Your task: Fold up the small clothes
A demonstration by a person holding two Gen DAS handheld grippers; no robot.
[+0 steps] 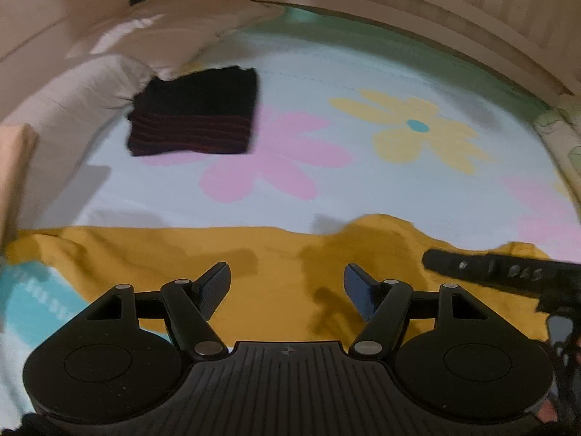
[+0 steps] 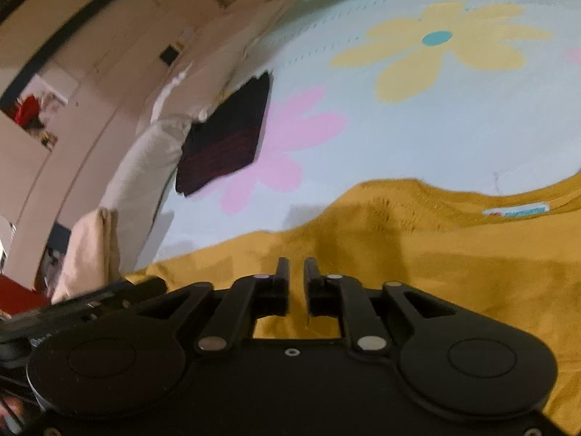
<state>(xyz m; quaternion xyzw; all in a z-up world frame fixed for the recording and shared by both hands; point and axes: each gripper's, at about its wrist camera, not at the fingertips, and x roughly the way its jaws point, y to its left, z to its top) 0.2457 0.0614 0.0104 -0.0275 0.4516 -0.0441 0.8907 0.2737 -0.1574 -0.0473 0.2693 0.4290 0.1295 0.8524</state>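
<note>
Left wrist view: bed sheet (image 1: pixel 363 72) is pale blue with big flower prints, one pink flower (image 1: pixel 268 156), one yellow flower (image 1: pixel 421 127) with a teal centre. Using the pink flower as landmark: folded dark striped garment (image 1: pixel 196 112) lies flat on its upper-left petals, touching the white pillow (image 1: pixel 83 87) at the sheet's left edge. Mustard garment (image 1: pixel 276 276) is spread on the sheet on the near side of the pink flower, edge rumpled, some shadowed creases. Left hand-held gripper (image 1: pixel 287 290) hangs above the mustard cloth, jaws wide apart, nothing between them. Right hand-held gripper (image 1: pixel 501 272) comes in from the right over the same cloth.

Right wrist view: right hand-held gripper (image 2: pixel 296 283) has a narrow gap between the fingers, mustard cloth visible through it, not pinched. White neck label (image 2: pixel 515 211) shows on the mustard garment (image 2: pixel 435 254), far right of the pink flower (image 2: pixel 283 145). Beige wall panels and headboard (image 1: pixel 399 3) beyond the sheet; frames are motion-blurred.
</note>
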